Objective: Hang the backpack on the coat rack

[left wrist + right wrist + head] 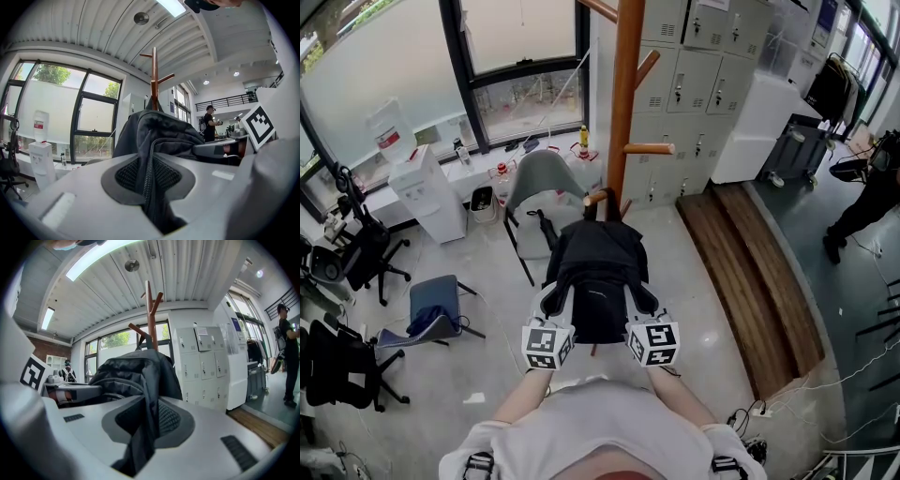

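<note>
Backpack [595,272]: left gripper [149,183], right gripper [142,427] both clamp fabric, seen only in gripper views.

Black cloth backpack [595,277]: matt woven fabric, softly creased, with a fine-toothed black zip along one seam. Tall orange-brown wooden coat rack [628,103]: smooth turned wood, faint satin sheen. Left gripper [149,173] and right gripper [150,413]: smooth matt grey plastic jaws, each inset with dark pads [126,176] of a rough, dotted texture. Pale grey lockers [703,56]: painted sheet metal, smooth. Pale floor [487,384]: hard, glossy, reflecting light. Brown plank step [750,272]: wood, grain visible, low sheen. Ribbed white ceiling [93,28]: corrugated metal, matt.
</note>
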Action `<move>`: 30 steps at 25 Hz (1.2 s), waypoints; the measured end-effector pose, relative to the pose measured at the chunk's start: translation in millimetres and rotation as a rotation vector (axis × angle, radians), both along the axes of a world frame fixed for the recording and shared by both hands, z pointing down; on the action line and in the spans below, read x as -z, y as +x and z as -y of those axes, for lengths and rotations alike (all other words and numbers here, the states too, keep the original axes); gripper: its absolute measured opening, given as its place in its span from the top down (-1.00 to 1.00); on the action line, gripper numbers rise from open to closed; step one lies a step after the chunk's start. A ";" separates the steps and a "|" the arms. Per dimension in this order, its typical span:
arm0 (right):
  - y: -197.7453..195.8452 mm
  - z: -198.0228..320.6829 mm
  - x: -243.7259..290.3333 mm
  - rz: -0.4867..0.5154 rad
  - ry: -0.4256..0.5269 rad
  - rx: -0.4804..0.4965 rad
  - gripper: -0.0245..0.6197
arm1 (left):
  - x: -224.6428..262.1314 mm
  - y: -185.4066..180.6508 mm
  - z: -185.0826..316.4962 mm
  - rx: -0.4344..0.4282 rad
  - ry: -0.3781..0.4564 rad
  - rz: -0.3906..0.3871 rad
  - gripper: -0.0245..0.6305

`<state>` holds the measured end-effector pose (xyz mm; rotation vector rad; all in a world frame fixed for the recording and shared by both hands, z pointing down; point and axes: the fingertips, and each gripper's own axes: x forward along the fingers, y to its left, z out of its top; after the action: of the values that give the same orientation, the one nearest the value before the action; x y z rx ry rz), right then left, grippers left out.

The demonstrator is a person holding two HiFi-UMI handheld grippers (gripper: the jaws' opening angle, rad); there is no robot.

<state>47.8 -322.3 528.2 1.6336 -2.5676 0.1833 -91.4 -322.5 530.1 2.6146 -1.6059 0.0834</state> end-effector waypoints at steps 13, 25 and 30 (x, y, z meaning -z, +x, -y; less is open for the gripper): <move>11.6 -14.4 11.2 0.043 0.029 -0.023 0.08 | 8.4 -12.8 -18.7 0.028 0.000 0.010 0.16; 37.5 -37.5 15.5 0.078 0.031 -0.080 0.08 | 15.6 -42.4 -50.5 0.082 0.060 0.011 0.16; 38.9 -45.7 13.6 0.040 0.034 -0.070 0.11 | 11.3 -54.5 -64.5 0.108 0.046 0.002 0.20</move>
<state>86.7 -276.7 514.6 1.7509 -2.5581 0.1795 -145.8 -258.0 518.8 2.5559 -1.7666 0.0434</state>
